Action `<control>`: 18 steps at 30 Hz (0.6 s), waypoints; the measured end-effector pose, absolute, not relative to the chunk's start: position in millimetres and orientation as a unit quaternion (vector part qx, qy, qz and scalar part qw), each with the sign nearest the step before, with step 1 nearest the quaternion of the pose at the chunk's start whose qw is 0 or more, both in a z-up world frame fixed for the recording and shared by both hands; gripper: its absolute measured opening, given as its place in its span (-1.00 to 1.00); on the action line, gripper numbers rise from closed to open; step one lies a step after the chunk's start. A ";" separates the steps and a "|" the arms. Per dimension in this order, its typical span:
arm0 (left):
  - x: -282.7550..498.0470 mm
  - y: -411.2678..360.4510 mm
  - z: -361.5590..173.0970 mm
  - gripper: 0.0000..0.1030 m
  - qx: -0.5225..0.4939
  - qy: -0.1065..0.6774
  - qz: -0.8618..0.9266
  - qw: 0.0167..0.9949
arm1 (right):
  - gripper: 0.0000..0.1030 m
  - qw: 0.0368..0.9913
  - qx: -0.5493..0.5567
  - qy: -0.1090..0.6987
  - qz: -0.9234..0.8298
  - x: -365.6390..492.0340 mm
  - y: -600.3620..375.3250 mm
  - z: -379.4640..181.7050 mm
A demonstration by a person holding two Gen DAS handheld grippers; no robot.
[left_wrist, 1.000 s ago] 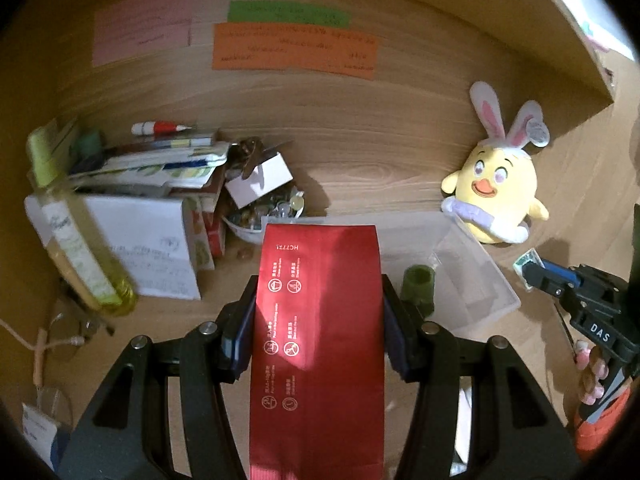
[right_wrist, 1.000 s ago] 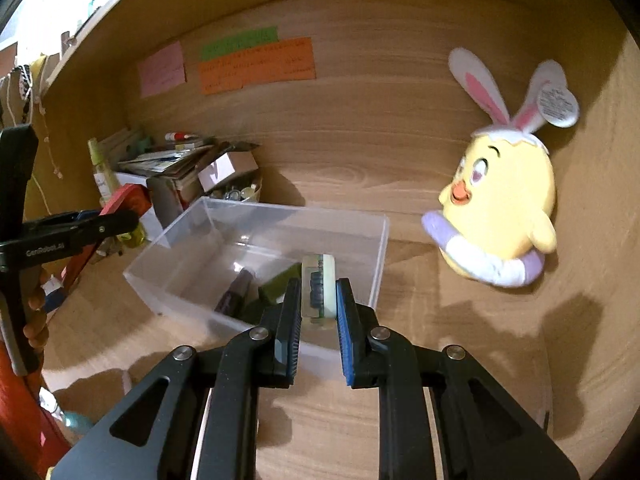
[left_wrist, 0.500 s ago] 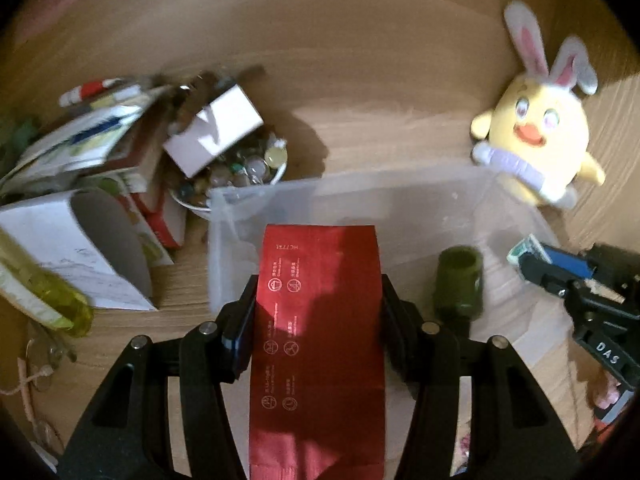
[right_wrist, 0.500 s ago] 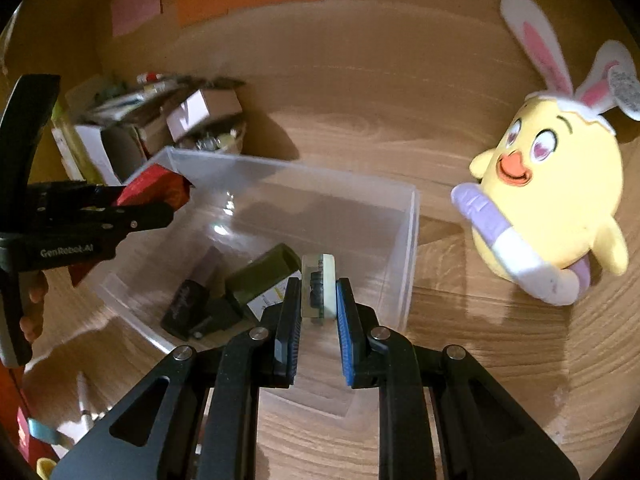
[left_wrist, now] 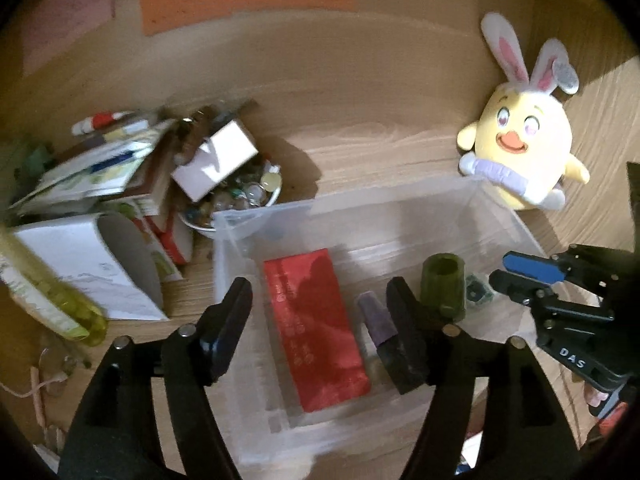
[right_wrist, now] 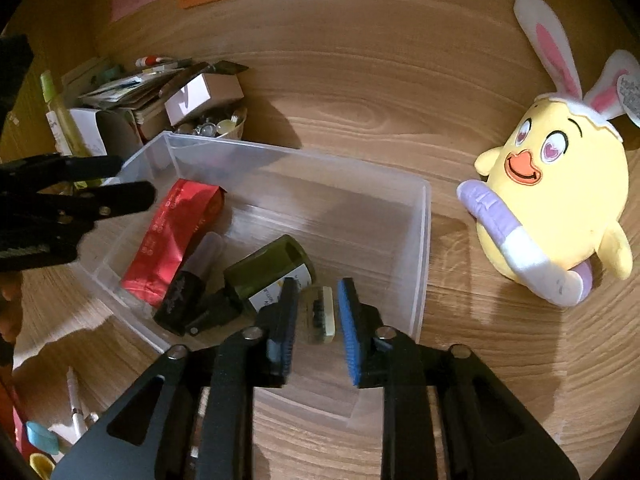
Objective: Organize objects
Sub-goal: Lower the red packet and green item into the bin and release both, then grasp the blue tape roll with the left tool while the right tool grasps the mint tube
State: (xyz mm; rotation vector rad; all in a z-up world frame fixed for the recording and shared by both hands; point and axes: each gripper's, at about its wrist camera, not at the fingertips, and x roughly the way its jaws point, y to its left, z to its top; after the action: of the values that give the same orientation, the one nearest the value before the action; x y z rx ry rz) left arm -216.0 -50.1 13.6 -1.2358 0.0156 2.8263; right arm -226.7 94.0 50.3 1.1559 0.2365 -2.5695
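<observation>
Left tool (left_wrist: 320,316) just spread apart, red pouch (left_wrist: 316,328) flat in clear bin (left_wrist: 224,240), long axis toward back wall

- I see a wooden desk (right_wrist: 360,80) under everything.
- A clear plastic bin (right_wrist: 424,240) sits on it, near and central.
- Right of the bin, apart from it, a yellow chick plush (right_wrist: 560,200).
- Far left: a heap of boxes and papers (left_wrist: 120,168) and a bowl of beads (left_wrist: 240,200) touching the bin's corner.
- A yellow-green bottle (left_wrist: 60,304) lies far left.
</observation>
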 end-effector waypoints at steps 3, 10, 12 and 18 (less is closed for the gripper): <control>-198.5 -55.1 26.6 0.46 -0.385 0.001 0.923 0.023 | -0.44 0.160 0.397 0.077 -0.900 -219.0 94.3 56.3; -137.4 -68.8 46.0 0.86 -0.344 -0.002 0.939 -0.007 | -0.10 0.171 0.367 0.075 -0.911 -183.2 98.5 77.2; -120.1 -69.9 44.6 0.86 -0.341 -0.001 0.940 -0.012 | -0.01 0.177 0.358 0.068 -0.914 -169.2 102.7 82.0; -60.2 -65.8 27.2 0.87 -0.349 -0.001 0.937 -0.015 | 0.02 0.194 0.348 0.049 -0.916 -124.8 114.2 85.6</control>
State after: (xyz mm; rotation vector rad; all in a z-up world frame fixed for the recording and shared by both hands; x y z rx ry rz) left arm -60.2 -65.8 27.2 -1.1062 -0.0019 2.9723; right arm -124.8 114.2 85.6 0.9749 0.1374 -2.5679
